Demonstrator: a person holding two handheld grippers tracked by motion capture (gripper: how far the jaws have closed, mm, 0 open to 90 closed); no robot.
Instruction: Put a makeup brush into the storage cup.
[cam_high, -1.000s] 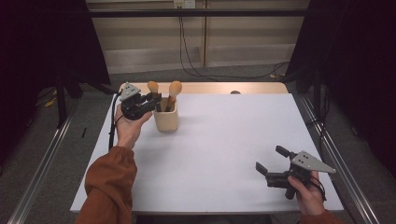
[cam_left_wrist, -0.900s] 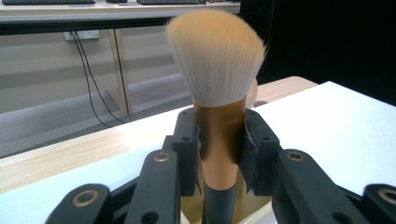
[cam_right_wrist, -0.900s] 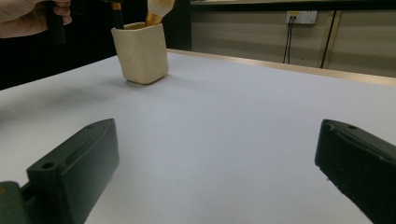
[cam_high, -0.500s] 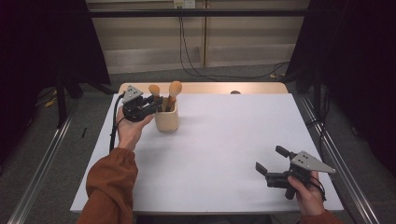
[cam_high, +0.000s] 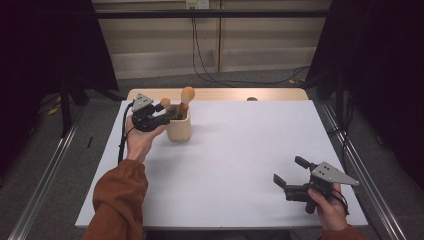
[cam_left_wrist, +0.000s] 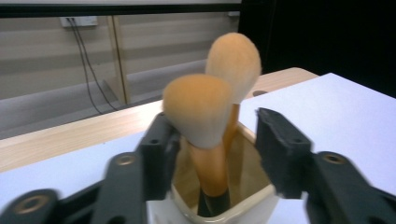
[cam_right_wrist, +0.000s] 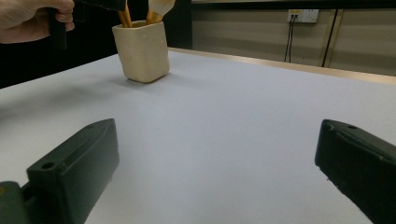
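The left gripper (cam_high: 165, 114) is hovering at the cream cup (cam_high: 179, 129), which is standing near the table's (cam_high: 240, 165) far left corner. Its jaws have just been opening and are now standing partly apart around the shorter brush (cam_left_wrist: 200, 112) (its pads are not pressing it). A taller brush (cam_left_wrist: 235, 63) is standing behind. The right gripper (cam_high: 290, 175) is resting wide and empty near the near right corner.
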